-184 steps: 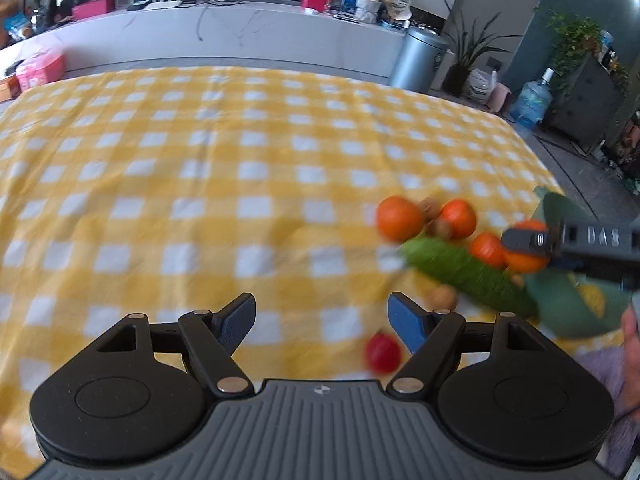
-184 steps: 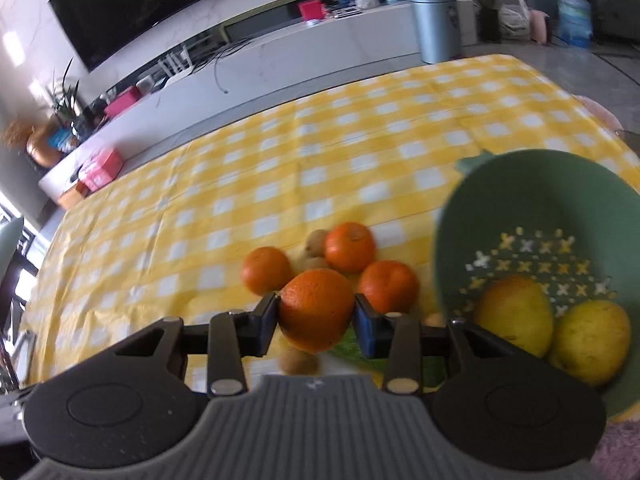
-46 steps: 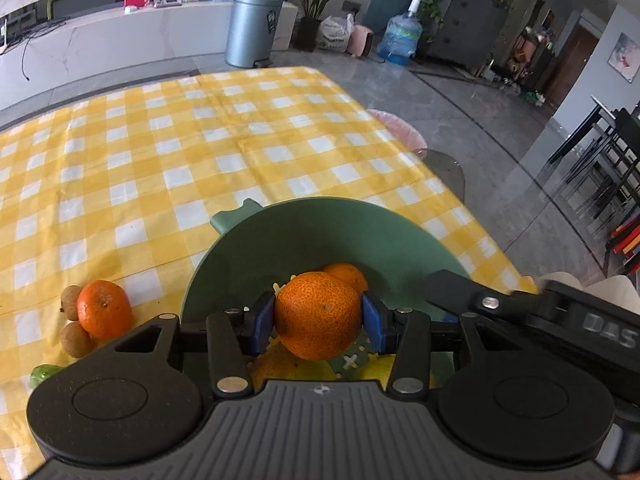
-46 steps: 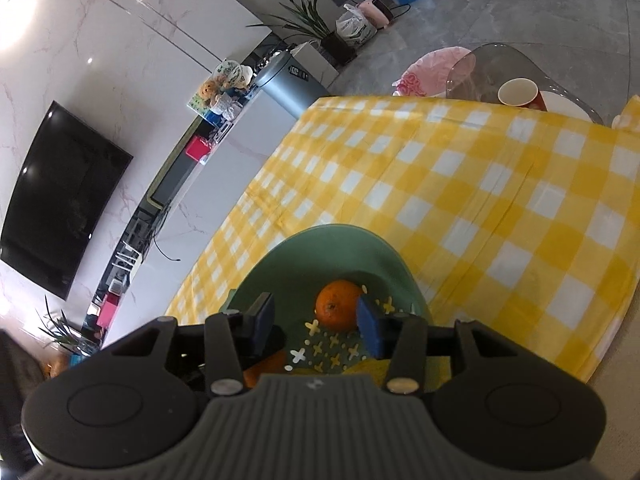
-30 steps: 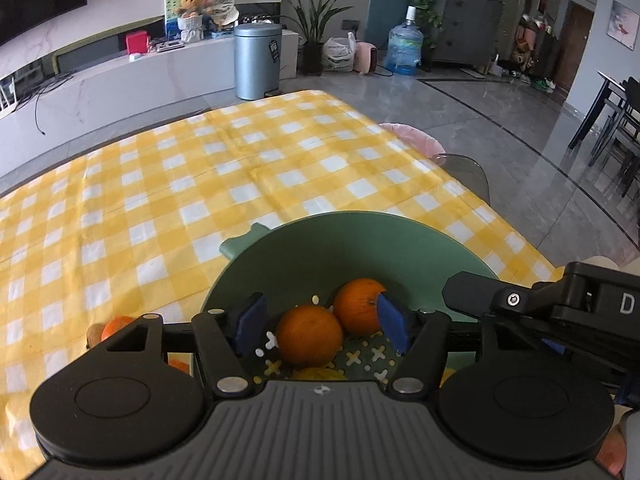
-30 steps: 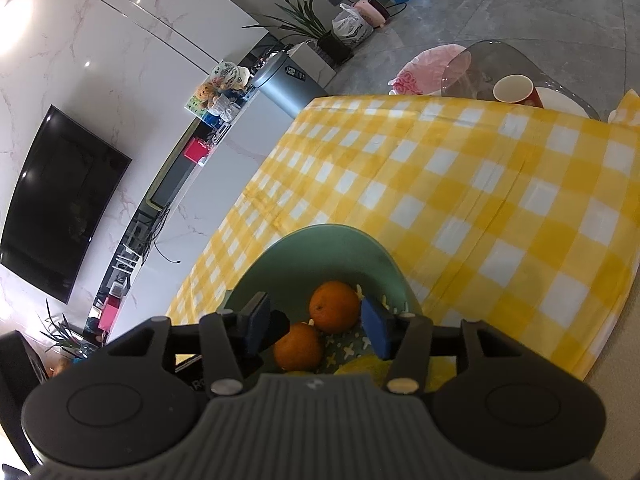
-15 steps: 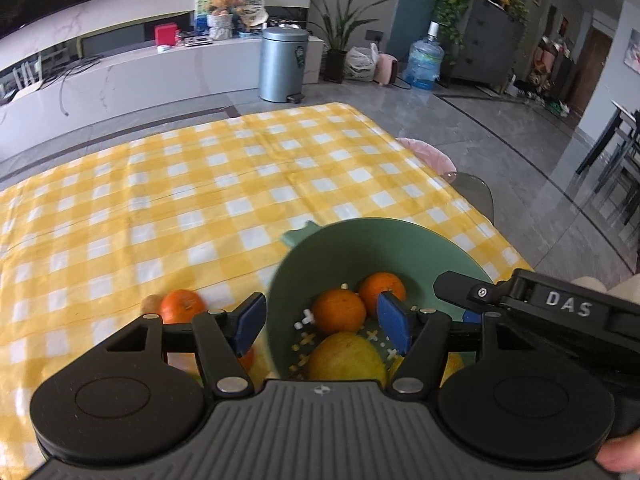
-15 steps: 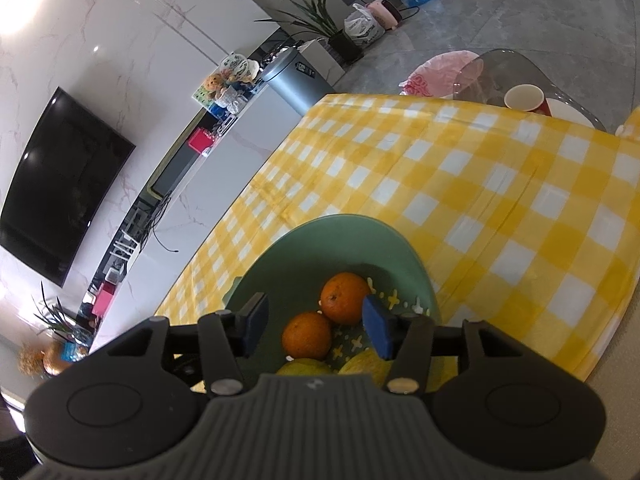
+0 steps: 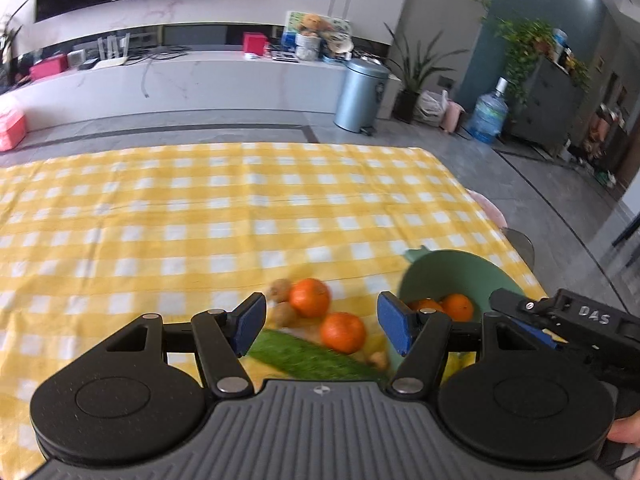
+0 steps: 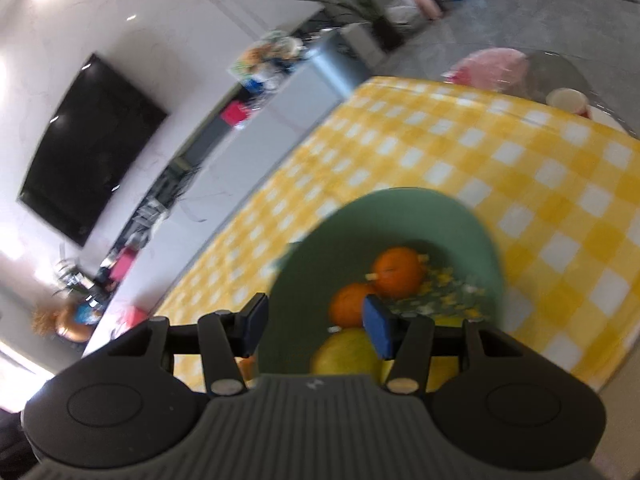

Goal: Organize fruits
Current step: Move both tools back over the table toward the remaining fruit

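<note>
A yellow-and-white checked tablecloth (image 9: 200,216) covers the table. Near its right corner sits a green bowl (image 9: 452,270) with two oranges (image 10: 396,272) inside, touching each other, and yellowish fruit (image 10: 348,354) beneath them. Left of the bowl on the cloth lies a cucumber (image 9: 308,354), with two more oranges (image 9: 310,297) and a few small brown fruits (image 9: 280,290) just beside it. The left gripper (image 9: 322,324) hangs above this loose pile, its jaws wide apart and holding nothing. The right gripper (image 10: 316,326) hovers over the bowl's near-left rim, jaws parted and empty; the view is blurred.
</note>
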A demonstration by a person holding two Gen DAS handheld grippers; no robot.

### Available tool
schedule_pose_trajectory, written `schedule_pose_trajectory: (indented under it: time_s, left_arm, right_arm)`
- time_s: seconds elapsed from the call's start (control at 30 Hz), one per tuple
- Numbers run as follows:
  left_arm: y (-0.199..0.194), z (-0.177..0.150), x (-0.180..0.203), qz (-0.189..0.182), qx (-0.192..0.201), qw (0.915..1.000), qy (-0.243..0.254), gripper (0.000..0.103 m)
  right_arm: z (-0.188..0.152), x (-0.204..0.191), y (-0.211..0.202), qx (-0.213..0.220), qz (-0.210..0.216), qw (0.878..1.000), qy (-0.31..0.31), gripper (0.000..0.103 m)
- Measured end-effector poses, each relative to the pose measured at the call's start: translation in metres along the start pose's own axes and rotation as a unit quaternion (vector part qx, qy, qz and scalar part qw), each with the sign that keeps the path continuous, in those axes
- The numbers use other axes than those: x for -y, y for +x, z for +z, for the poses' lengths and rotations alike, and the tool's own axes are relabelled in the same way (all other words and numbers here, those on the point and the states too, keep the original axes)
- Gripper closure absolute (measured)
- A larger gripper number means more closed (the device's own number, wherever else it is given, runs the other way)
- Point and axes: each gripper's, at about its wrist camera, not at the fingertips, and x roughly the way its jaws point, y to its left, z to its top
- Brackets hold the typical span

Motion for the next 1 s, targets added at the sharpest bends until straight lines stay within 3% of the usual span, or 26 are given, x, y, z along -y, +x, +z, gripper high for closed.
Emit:
schedule_pose_trajectory:
  time_s: [0.1,0.27,0.4,0.57,0.67,0.8,0.9,1.0]
  left_arm:
    - [-0.004,-0.002,-0.019,0.004,0.000,0.9997,-0.025,0.028]
    - [0.000,-0.006,-0.048,-0.010,0.000,0.9978,-0.065,0.028]
    - [0.006,-0.013,-0.069,-0.012,0.007,0.9948,-0.101,0.028]
    - [0.018,-0.025,-0.082,-0.005,0.010,0.9975,-0.069,0.028]
    - [0.029,-0.030,-0.095,0.006,0.006,0.9968,-0.079,0.028]
    - [0.033,-0.034,-0.112,0.018,0.007,0.9938,-0.110,0.028]
    - [0.032,-0.034,-0.118,0.029,0.016,0.9928,-0.115,0.028]
    - [0.035,-0.038,-0.121,0.034,0.015,0.9917,-0.123,0.028]
  right_arm:
    - [-0.006,-0.024,0.001,-0.019,0.029,0.999,-0.030,0.052]
    - [-0.021,-0.065,0.012,-0.085,0.050,0.991,-0.085,0.052]
    - [-0.029,-0.084,0.025,-0.122,0.041,0.987,-0.097,0.053]
    - [-0.041,-0.098,0.050,-0.136,0.012,0.988,-0.079,0.055]
    - [-0.054,-0.103,0.061,-0.114,-0.007,0.992,-0.045,0.057]
    - [-0.071,-0.113,0.078,-0.070,-0.087,0.992,-0.054,0.057]
    - [-0.087,-0.111,0.085,-0.018,-0.127,0.992,-0.021,0.053]
    - [-0.102,-0.122,0.098,0.009,-0.175,0.983,-0.058,0.053]
